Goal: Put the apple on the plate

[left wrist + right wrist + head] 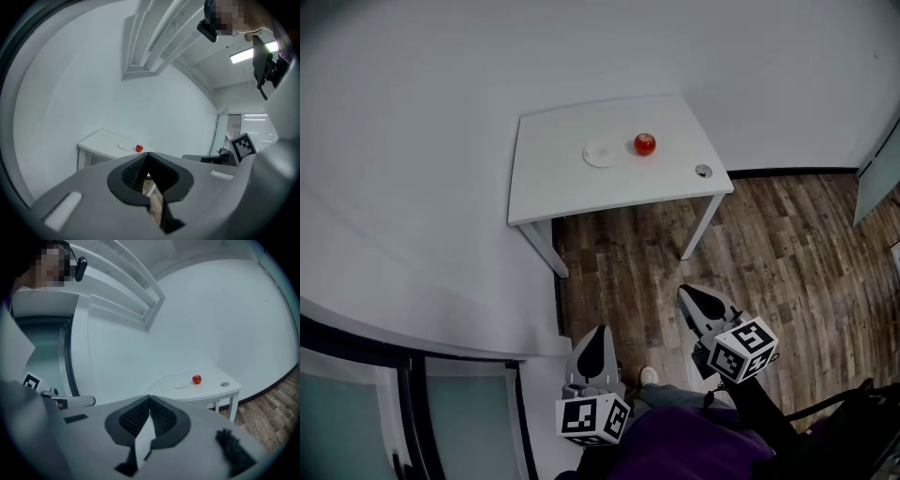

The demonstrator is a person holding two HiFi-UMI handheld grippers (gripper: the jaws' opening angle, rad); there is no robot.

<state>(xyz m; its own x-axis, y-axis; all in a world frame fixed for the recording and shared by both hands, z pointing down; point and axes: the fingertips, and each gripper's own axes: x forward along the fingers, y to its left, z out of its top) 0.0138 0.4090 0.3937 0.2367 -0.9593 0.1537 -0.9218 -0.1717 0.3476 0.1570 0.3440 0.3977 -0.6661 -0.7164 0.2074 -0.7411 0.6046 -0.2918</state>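
The head view looks steeply down from above the person onto the brown wood-plank floor [787,244], with the white rectangular table [553,178] far ahead near the frame top. The left gripper view and right gripper view ride low, each facing nearly level along its own jaws toward that distant table. All three views share the tabletop, with its small red apple [645,143] and round white plate [601,153].

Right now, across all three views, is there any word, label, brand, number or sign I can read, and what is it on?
None can be read.
Left cube and right cube: black-and-white square marker patterns, no letters or digits.
Apple, plate and table: no print shows; too small to tell more.
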